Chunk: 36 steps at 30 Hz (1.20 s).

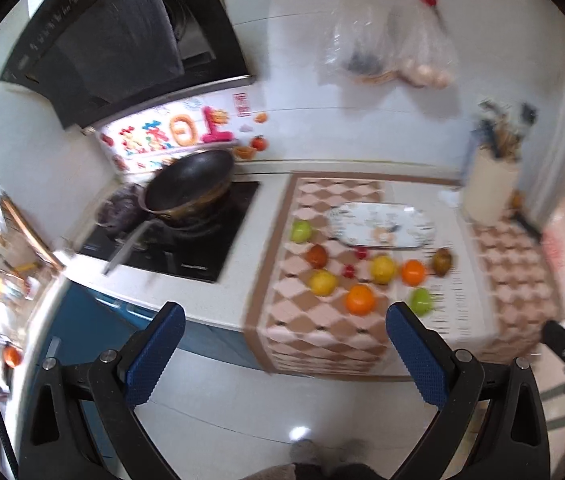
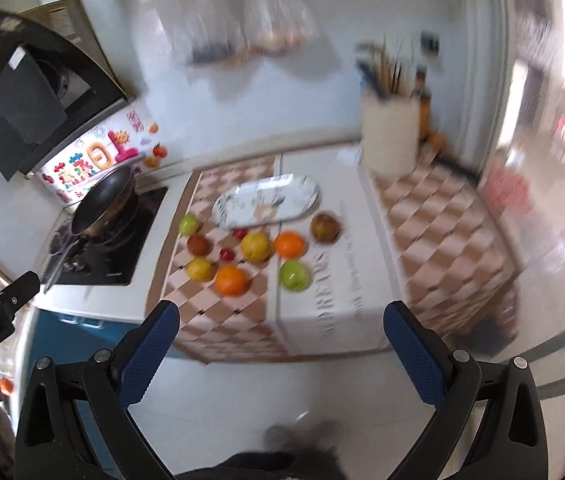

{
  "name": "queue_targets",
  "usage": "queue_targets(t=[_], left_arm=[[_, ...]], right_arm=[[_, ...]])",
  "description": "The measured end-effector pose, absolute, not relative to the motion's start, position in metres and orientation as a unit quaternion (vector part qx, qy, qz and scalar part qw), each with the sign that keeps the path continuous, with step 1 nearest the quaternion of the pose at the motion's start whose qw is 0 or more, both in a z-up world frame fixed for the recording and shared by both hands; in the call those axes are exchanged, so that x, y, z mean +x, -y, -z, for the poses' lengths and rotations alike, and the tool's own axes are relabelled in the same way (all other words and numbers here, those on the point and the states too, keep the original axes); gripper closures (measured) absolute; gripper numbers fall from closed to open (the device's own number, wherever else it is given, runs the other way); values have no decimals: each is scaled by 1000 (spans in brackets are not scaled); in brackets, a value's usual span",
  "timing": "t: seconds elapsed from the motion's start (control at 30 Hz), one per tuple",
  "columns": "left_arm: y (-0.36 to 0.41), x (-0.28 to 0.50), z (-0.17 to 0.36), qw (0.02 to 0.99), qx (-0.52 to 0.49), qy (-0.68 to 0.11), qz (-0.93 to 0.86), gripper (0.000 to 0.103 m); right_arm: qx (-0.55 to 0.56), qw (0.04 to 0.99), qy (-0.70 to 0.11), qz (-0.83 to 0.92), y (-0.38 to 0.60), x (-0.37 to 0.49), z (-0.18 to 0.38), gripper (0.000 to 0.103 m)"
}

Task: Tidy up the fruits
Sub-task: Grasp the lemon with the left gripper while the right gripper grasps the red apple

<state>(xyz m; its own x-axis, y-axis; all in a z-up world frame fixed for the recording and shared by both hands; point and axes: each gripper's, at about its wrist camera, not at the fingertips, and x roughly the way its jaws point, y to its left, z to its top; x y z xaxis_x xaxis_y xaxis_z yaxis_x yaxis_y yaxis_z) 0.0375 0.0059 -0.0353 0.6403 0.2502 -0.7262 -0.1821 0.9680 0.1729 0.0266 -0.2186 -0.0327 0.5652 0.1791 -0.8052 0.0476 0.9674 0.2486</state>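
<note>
Tongs first: the left tongs (image 1: 285,350) are spread wide with nothing between the blue pads, and the right tongs (image 2: 280,350) stand just as wide and just as empty. Both hang over the floor, short of the tabletop (image 1: 210,300) edge.

Beyond them, in the middle of each frame, the fruit lies loose on a checked cloth (image 1: 314,332): two oranges, two yellow fruits, two green ones, two brownish ones and two small red ones. The nearest orange (image 1: 360,299) and a green fruit (image 2: 294,275) sit closest to the edge. Behind them rests an oval tray (image 1: 380,224), bare.

Nothing looks gathered yet, so I judge the step to be the reach for a first fruit. It would go best by taking a front fruit, bringing the pads down on either side of its widest part, and closing gently so it does not roll into its neighbours.

Left view alone shows the right tongs at lower right; right view shows the left tongs at far left, and more of the cloth's right-hand drop. Both are blurred.
</note>
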Motion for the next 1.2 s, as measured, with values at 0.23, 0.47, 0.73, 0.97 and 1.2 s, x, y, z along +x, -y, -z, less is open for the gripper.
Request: queue_targets(t=[0.23, 0.47, 0.73, 0.97, 1.2], left_arm=[[-31, 90, 98, 868, 73, -463, -164, 0], [-57, 175, 176, 818, 66, -557, -129, 0], [-74, 286, 268, 757, -6, -653, -11, 8], [-46, 327, 333, 701, 72, -703, 89, 8], [-29, 338, 364, 678, 94, -718, 129, 45]], right_arm=[[149, 829, -534, -74, 206, 85, 133, 21], [176, 802, -569, -40, 204, 146, 196, 21], [172, 779, -603, 31, 212, 212, 229, 21], [178, 762, -618, 74, 221, 255, 239, 21], [186, 754, -622, 95, 241, 290, 247, 21]])
